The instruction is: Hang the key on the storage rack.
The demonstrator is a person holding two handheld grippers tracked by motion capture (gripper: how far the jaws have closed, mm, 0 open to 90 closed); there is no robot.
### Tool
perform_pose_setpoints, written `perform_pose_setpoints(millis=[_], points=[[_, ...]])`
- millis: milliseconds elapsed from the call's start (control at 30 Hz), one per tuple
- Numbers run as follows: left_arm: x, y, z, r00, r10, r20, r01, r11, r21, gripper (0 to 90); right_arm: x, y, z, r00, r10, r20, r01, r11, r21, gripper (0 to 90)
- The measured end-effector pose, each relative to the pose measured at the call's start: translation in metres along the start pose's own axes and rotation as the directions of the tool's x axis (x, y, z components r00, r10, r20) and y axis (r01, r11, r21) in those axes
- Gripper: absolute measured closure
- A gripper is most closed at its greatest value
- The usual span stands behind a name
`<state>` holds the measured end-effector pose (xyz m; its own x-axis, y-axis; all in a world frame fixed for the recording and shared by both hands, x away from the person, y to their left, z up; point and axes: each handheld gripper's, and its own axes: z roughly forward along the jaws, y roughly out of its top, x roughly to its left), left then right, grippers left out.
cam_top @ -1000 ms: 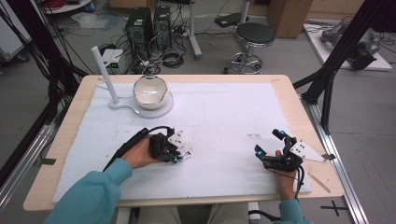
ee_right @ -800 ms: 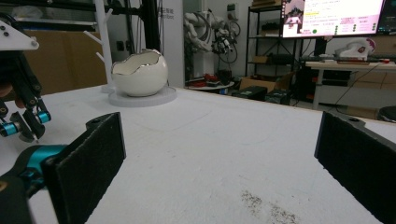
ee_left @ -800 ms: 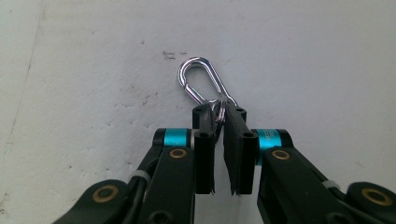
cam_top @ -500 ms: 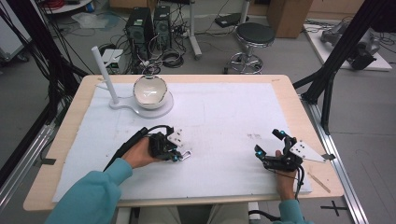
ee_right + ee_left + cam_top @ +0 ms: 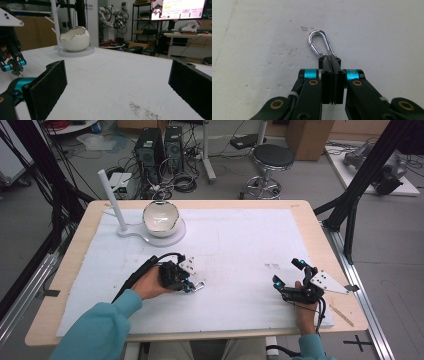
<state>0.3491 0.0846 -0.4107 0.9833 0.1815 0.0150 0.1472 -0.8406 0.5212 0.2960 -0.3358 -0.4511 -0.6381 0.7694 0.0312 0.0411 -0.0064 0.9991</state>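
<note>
While our left gripper (image 5: 331,58) clamps the carabiner (image 5: 320,43), bare white mat (image 5: 240,245) surrounds it; our right gripper (image 5: 117,82) gapes.

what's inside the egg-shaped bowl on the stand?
Nothing visible inside the egg-shaped bowl: the high view shows a glossy white interior. The right gripper view's rim hides the inside. The left gripper holds the carabiner on the table.

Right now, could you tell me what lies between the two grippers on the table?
Nothing: in the high view only bare white mat lies between the left gripper, shut on the carabiner, and the open right gripper.
</note>
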Motion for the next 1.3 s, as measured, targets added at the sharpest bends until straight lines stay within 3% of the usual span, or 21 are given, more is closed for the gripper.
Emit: perform_pose_setpoints(millis=[100,267,567,667,700,733,867,967,1033,1067,1100,1167,1267,1300], points=[[0.001,0.000,-0.003,0.9999,-0.014,-0.004,0.014,0.9998,-0.013,88.4,0.000,0.000,0.000,1.0000,0.003,-0.002,-0.003,1.000,0.001,1.0],[0.006,-0.004,-0.015,0.9983,-0.057,-0.004,0.057,0.9953,-0.078,88.5,0.000,0.000,0.000,1.0000,0.002,0.000,-0.002,1.000,0.001,1.0],[0.017,-0.017,-0.046,0.9893,-0.139,-0.043,0.129,0.9733,-0.190,88.5,0.000,0.000,0.000,1.0000,0.005,0.000,-0.005,1.000,0.002,1.1],[0.021,-0.024,-0.061,0.9811,-0.184,-0.061,0.165,0.9596,-0.227,88.6,0.000,0.000,0.000,1.0000,0.006,0.001,-0.006,1.000,0.005,1.0],[0.022,-0.027,-0.066,0.9777,-0.199,-0.065,0.178,0.9534,-0.244,88.6,0.000,0.000,0.000,1.0000,0.007,0.000,-0.007,1.000,0.007,1.1],[0.022,-0.030,-0.070,0.9705,-0.229,-0.074,0.203,0.9429,-0.264,88.6,0.000,0.000,0.000,1.0000,0.006,0.001,-0.006,1.000,0.008,1.0],[0.029,-0.041,-0.091,0.9569,-0.274,-0.097,0.232,0.9217,-0.311,88.5,0.000,0.000,0.001,1.0000,0.000,0.005,0.000,1.000,0.002,1.1],[0.033,-0.045,-0.108,0.9487,-0.293,-0.119,0.235,0.9055,-0.353,88.5,0.000,0.000,0.001,1.0000,0.001,0.005,-0.001,1.000,0.003,1.1],[0.036,-0.049,-0.120,0.9415,-0.314,-0.122,0.245,0.8867,-0.392,88.6,-0.001,0.000,0.001,1.0000,-0.001,0.003,0.001,1.000,-0.001,1.0],[0.039,-0.051,-0.127,0.9400,-0.313,-0.137,0.238,0.8879,-0.394,88.5,0.000,0.000,0.001,1.0000,0.001,0.004,-0.001,1.000,0.003,1.0],[0.042,-0.054,-0.133,0.9368,-0.321,-0.139,0.242,0.8819,-0.404,88.5,0.000,0.000,0.001,1.0000,0.001,0.003,-0.001,1.000,0.002,1.0],[0.048,-0.059,-0.145,0.9274,-0.345,-0.145,0.255,0.8665,-0.429,88.5,0.000,0.000,0.001,1.0000,0.009,0.003,-0.009,1.000,0.008,1.0],[0.056,-0.067,-0.162,0.9136,-0.369,-0.172,0.261,0.8550,-0.448,88.5,0.000,0.000,0.001,1.0000,0.007,0.002,-0.007,1.000,0.005,1.1],[0.059,-0.070,-0.167,0.9083,-0.377,-0.180,0.261,0.8482,-0.461,88.5,-0.001,0.000,0.001,1.0000,-0.001,0.004,0.001,1.000,0.001,1.0]])
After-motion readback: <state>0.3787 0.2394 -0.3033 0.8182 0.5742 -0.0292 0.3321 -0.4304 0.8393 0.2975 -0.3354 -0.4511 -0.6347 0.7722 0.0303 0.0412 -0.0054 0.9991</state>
